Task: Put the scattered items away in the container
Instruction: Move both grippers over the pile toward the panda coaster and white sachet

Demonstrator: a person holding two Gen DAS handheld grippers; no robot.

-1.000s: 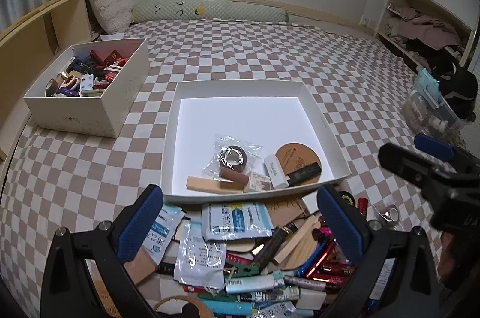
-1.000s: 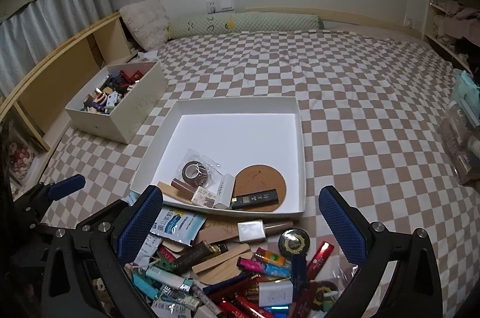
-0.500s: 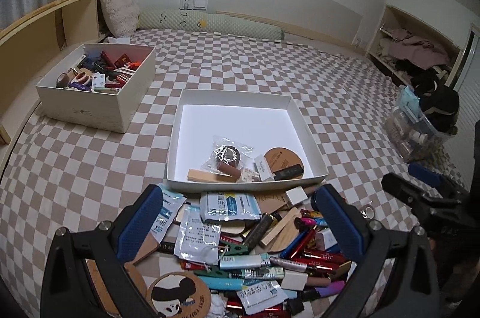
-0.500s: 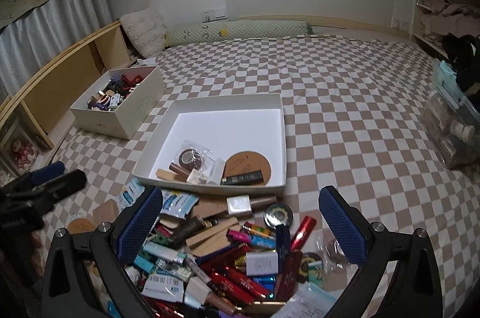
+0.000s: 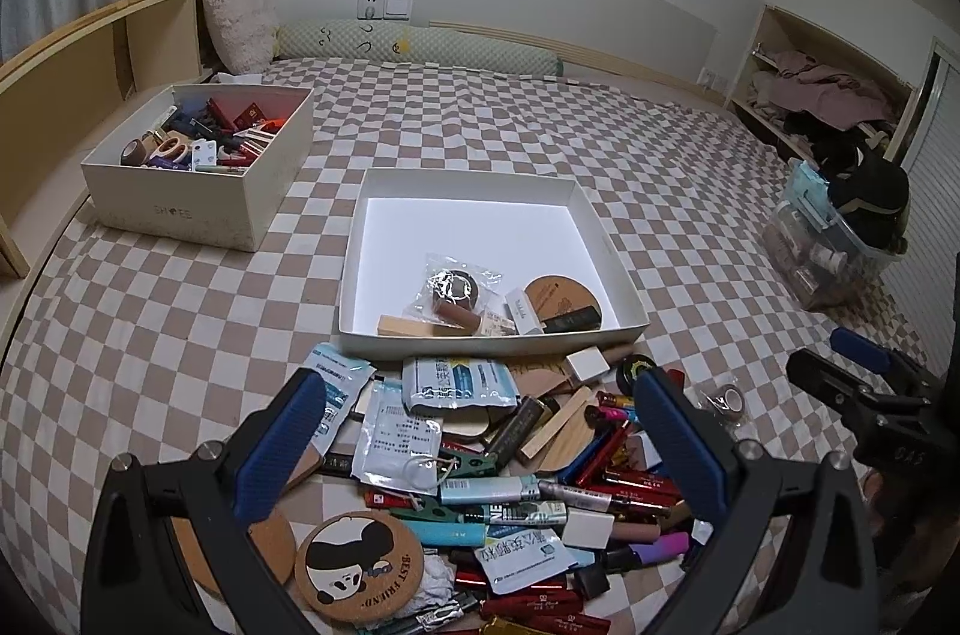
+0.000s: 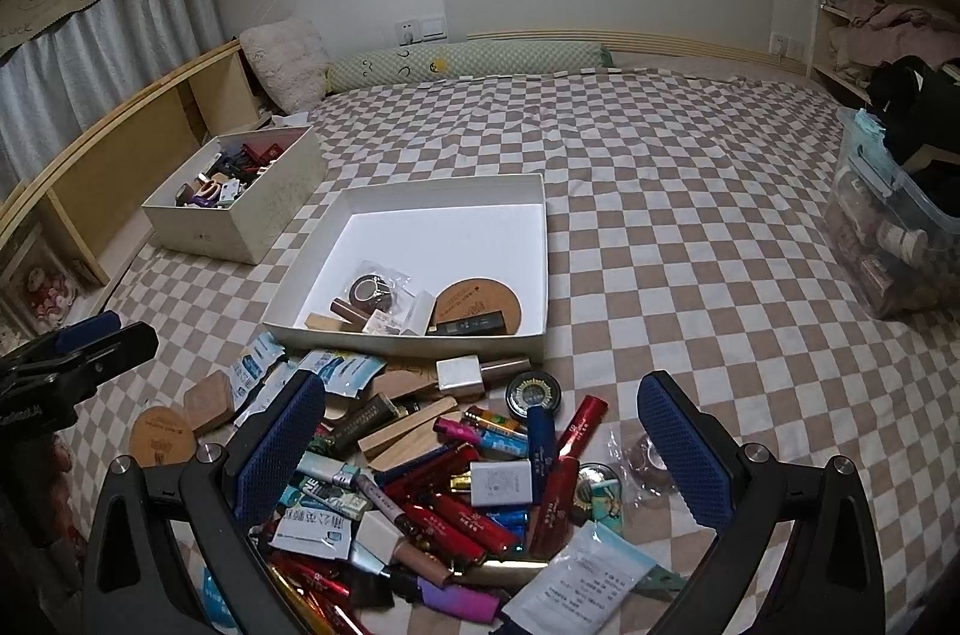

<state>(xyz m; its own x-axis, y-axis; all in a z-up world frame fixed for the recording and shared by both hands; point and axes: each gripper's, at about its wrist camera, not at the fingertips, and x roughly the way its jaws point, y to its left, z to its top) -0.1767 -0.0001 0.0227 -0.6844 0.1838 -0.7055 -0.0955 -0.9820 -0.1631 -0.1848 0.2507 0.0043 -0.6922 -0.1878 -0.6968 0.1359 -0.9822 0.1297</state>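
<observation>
Right wrist alone shows curtains [image 6: 120,29]; left shows panda coaster [image 5: 359,566].

Both wrist views above pile [image 5: 480,461], facing shared tray [image 6: 420,335].

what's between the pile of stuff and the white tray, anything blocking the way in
Nothing visible blocks it. The pile lies right against the near wall of the white tray, and only that low wall has to be cleared. Both the left gripper and the right gripper hang open above the pile.
</observation>
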